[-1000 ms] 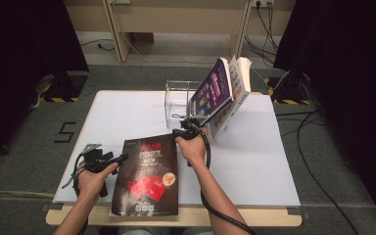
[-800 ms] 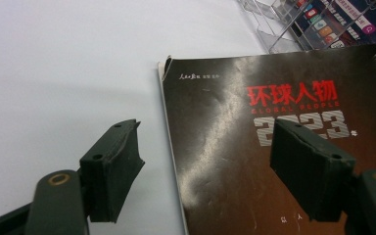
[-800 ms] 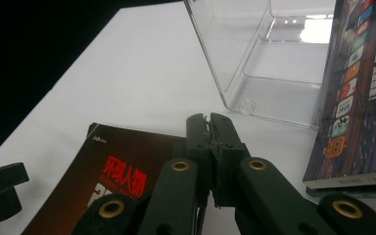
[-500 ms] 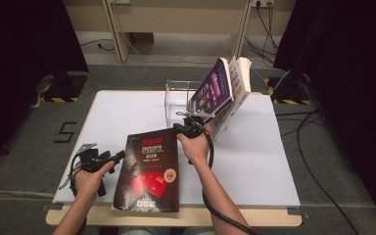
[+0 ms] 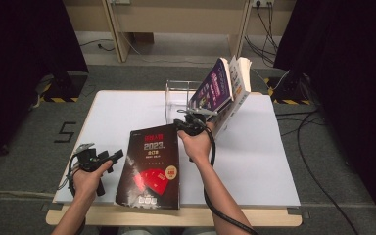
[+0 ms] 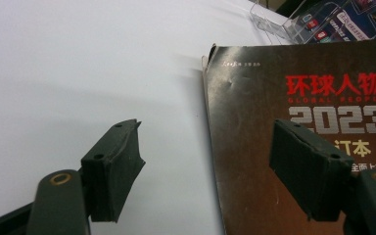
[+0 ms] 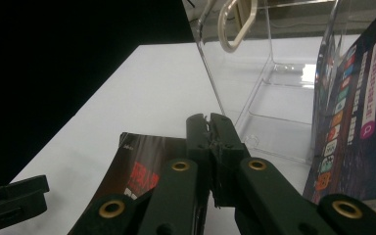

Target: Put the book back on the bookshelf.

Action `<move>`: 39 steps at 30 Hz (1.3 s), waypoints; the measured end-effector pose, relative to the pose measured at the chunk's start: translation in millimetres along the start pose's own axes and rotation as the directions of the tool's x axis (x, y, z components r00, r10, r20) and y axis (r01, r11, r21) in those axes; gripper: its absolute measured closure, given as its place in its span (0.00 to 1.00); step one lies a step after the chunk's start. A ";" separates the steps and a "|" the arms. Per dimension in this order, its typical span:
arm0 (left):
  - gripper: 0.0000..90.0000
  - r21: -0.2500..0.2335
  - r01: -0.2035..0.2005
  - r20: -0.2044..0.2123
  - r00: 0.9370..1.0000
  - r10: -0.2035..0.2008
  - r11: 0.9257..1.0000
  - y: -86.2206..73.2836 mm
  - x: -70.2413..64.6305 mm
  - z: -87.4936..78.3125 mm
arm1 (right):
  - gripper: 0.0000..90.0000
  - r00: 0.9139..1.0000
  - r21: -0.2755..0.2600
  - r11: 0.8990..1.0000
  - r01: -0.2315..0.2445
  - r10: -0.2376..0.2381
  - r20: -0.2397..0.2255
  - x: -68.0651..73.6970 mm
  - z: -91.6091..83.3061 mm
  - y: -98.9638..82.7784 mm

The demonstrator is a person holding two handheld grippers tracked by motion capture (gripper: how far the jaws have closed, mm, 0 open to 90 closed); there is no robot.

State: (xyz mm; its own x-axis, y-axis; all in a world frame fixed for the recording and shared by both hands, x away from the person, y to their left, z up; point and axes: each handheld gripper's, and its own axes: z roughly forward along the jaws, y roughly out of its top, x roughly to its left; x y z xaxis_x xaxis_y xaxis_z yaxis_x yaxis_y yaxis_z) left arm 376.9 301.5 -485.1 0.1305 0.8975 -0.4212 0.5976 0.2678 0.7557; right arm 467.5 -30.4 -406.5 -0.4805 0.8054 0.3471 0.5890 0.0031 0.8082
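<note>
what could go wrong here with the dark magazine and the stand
1. The right claw is shut on the top edge of the dark magazine, a thin grip; as that end lifts, it may slip out or the cover may crease.
2. The left claw is open, one pad over the cover, gripping nothing, so the near end could slide off the table.
3. The books lean in the clear stand close by; a swing could knock them.

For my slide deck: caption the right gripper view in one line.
Right gripper, jaws shut on the top edge of the dark magazine, lifts it off the white table toward the clear rack holding a purple magazine.
</note>
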 end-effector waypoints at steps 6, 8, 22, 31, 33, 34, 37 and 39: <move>0.29 0.000 0.003 -0.002 1.000 -0.003 1.000 -0.1 1.0 0.6 | 0.98 1.000 -0.031 0.999 0.027 -0.027 -0.005 8.3 -10.8 11.9; 0.29 -0.001 0.005 -0.002 1.000 -0.005 1.000 0.2 1.2 0.4 | 0.98 0.999 -0.047 0.998 0.031 -0.031 -0.010 11.1 -15.3 16.1; 0.29 0.002 0.014 0.000 1.000 -0.014 1.000 -0.3 1.9 1.5 | 0.98 0.999 -0.154 0.987 0.050 -0.049 0.009 17.4 -45.3 46.1; 0.29 0.006 0.011 0.001 1.000 -0.011 1.000 -0.8 1.4 2.4 | 0.98 0.999 -0.215 0.975 0.052 -0.048 0.025 14.2 -65.5 59.5; 0.29 0.006 0.011 0.002 1.000 -0.011 1.000 -0.7 1.1 2.4 | 0.98 0.998 -0.227 0.972 0.055 -0.049 0.034 14.0 -69.8 63.5; 0.29 0.006 0.011 0.002 1.000 -0.011 1.000 -0.5 1.3 2.2 | 0.98 0.998 -0.233 0.971 0.058 -0.051 0.038 13.9 -71.7 65.3; 0.29 0.003 0.014 0.002 1.000 -0.014 1.000 -0.2 1.5 1.8 | 0.98 0.998 -0.253 0.965 0.060 -0.050 0.048 13.1 -77.0 69.7; 0.29 0.003 0.017 0.003 1.000 -0.017 1.000 -0.1 1.7 2.0 | 0.98 0.998 -0.260 0.964 0.058 -0.047 0.050 12.5 -79.7 71.7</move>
State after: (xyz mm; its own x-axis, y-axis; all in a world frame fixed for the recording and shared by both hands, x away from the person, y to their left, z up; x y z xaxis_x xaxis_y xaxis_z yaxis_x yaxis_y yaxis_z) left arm 378.6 302.3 -486.9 0.1225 0.8918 -0.4356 0.6019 0.2822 0.7471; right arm 452.0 -67.2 -306.2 -0.4742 0.8332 0.2846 0.3707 -0.1043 0.9229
